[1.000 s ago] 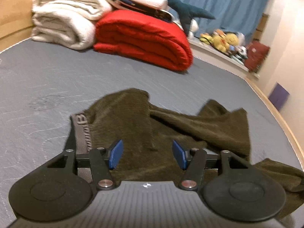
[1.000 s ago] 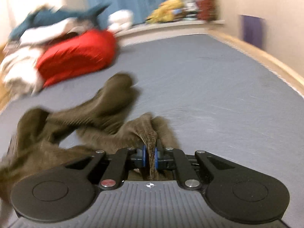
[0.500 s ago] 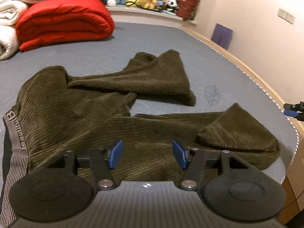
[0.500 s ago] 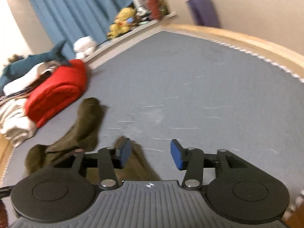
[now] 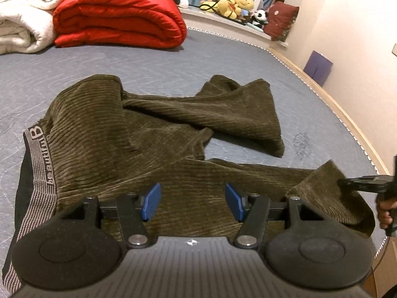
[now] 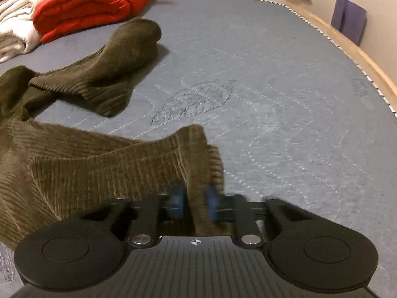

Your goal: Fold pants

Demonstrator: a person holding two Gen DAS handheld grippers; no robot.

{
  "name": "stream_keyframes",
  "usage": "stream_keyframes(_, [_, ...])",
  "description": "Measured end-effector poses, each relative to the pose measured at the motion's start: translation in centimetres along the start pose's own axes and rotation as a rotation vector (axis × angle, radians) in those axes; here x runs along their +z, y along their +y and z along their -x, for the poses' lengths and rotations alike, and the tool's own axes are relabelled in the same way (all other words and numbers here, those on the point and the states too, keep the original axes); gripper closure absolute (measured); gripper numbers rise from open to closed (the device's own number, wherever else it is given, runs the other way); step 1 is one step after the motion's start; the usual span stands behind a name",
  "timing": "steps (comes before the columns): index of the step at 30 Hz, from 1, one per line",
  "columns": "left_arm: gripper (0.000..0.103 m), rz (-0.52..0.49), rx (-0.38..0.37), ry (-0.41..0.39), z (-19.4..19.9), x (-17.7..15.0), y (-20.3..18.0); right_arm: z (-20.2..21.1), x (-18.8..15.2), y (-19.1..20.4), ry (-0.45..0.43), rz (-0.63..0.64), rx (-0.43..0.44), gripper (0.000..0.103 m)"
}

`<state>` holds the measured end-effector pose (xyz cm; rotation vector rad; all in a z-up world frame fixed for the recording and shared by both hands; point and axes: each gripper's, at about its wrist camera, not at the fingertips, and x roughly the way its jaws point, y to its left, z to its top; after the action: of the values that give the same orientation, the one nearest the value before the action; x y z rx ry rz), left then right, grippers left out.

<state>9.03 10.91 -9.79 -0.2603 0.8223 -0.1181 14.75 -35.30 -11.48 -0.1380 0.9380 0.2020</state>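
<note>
Fingers of the right gripper stand close together with the hem of one trouser leg between them; the blue pads are blurred, but the ribbed cloth rises straight up out of the gap, so I judge it pinched. From the left wrist view this same gripper shows at the right margin, its tip at the cuff of the nearer leg, close to the right edge of the bed.

The left gripper has its fingers spread wide with nothing between them. It hovers low over the thigh part of the pants, pointing toward the far edge of the bed, and I cannot tell whether it touches the cloth.

The pants, dark olive corduroy, lie across the middle of the bed. The waistband is toward the left edge. One leg runs along the near edge to the right, the other angles off toward the far right and is crumpled at its end, with a gap of bare bed between the two.

As for progress, folding looks barely begun: the legs are not yet laid one on the other, the cloth is rumpled at the seat, and no fold across the length has been made. Bringing the legs together and smoothing comes first, then folding them up toward the waistband.

A red quilt and white blankets are stacked at the far left corner.
</note>
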Motion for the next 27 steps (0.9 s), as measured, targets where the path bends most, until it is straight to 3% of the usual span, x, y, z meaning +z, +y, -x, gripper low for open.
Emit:
stream_keyframes(2, [0.039,0.011,0.002,0.004,-0.2,0.2,0.1,1.8,0.2,-0.7,-0.055,-0.010,0.047,0.094])
stream_keyframes(4, [0.039,0.019,-0.005,0.000,-0.1,0.4,-0.1,4.7,0.7,-2.9,-0.167,-0.113,0.061,0.094])
stream_keyframes(6, [0.039,0.011,-0.015,-0.010,0.3,0.6,-0.3,8.3,0.5,-7.4,-0.321,-0.352,0.037,0.094])
stream_keyframes(8, [0.039,0.000,-0.024,-0.019,0.7,0.6,-0.6,11.3,-1.9,-12.9,-0.473,-0.659,-0.094,0.094])
stream_keyframes(9, [0.039,-0.006,-0.028,-0.023,0.8,0.6,-0.6,11.9,-3.5,-15.0,-0.500,-0.780,-0.169,0.094])
stream_keyframes(10, [0.039,-0.008,-0.027,-0.024,1.0,0.6,-0.5,12.0,-5.2,-16.9,-0.487,-0.883,-0.236,0.091])
stream_keyframes(11, [0.039,-0.006,-0.024,-0.023,1.0,0.6,-0.3,11.2,-6.9,-18.6,-0.421,-0.962,-0.270,0.088])
stream_keyframes(13, [0.039,0.011,-0.016,-0.017,1.2,0.5,0.6,8.8,-9.7,-20.9,-0.262,-1.039,-0.239,0.085])
stream_keyframes(15, [0.039,0.041,-0.002,-0.008,1.6,0.5,1.9,7.5,-11.6,-22.0,-0.179,-1.091,-0.230,0.083])
stream_keyframes(19, [0.039,0.106,0.043,-0.033,3.6,1.0,5.5,7.1,-13.0,-22.4,-0.162,-1.102,-0.232,0.063])
stream_keyframes(22, [0.039,0.193,0.090,-0.031,5.0,1.5,10.0,7.1,-13.4,-22.6,-0.167,-1.122,-0.210,0.062])
stream_keyframes(27, [0.037,0.336,0.171,0.093,5.3,-0.1,18.0,6.5,-12.7,-22.5,-0.172,-1.126,-0.215,0.062])
